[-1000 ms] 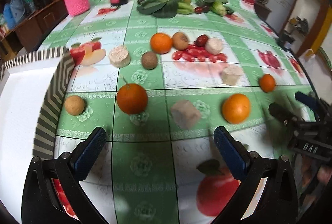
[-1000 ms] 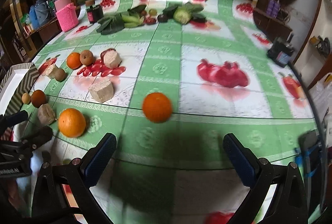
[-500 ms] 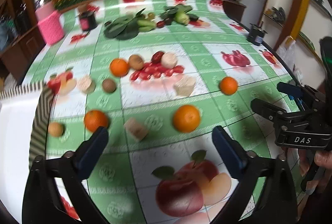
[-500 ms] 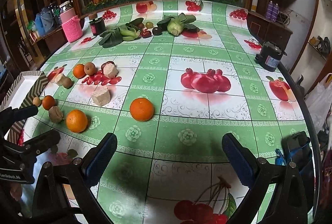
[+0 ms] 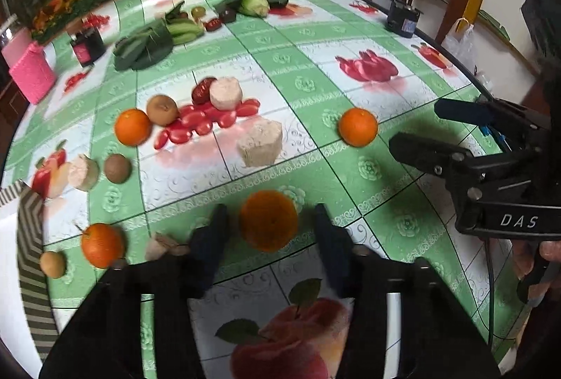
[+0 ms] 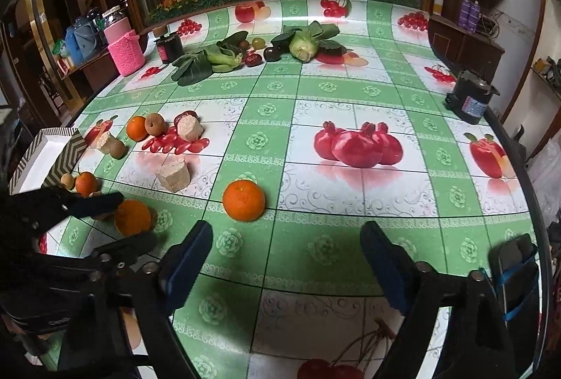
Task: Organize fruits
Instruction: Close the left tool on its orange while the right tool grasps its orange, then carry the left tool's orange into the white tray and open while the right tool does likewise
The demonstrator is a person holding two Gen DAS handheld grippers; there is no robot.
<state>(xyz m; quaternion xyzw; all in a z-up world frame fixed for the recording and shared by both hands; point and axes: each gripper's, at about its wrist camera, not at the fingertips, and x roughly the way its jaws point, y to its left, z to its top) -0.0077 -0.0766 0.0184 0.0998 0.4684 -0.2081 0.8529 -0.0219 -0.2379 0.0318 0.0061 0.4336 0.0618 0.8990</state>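
My left gripper (image 5: pixel 270 238) is open, its fingers on either side of a large orange (image 5: pixel 268 220) on the table, with small gaps to both pads. The same orange (image 6: pixel 133 217) and left gripper (image 6: pixel 121 219) show at the left of the right wrist view. My right gripper (image 6: pixel 285 256) is open and empty, just short of another orange (image 6: pixel 243 200), which also shows in the left wrist view (image 5: pixel 357 127). Two more oranges (image 5: pixel 101 245) (image 5: pixel 132 127), brown round fruits (image 5: pixel 162 110) and beige chunks (image 5: pixel 260 142) lie on the fruit-print tablecloth.
A white box with a striped rim (image 5: pixel 29 238) stands at the left edge. Leafy greens (image 6: pixel 207 61), a dark jar (image 6: pixel 169 47) and a pink container (image 6: pixel 126 51) stand at the back. A black device (image 6: pixel 470 101) sits at the right edge.
My left gripper has swung right and moved forward until its fingers came around the large orange. My right gripper has drawn back a little from the other orange.
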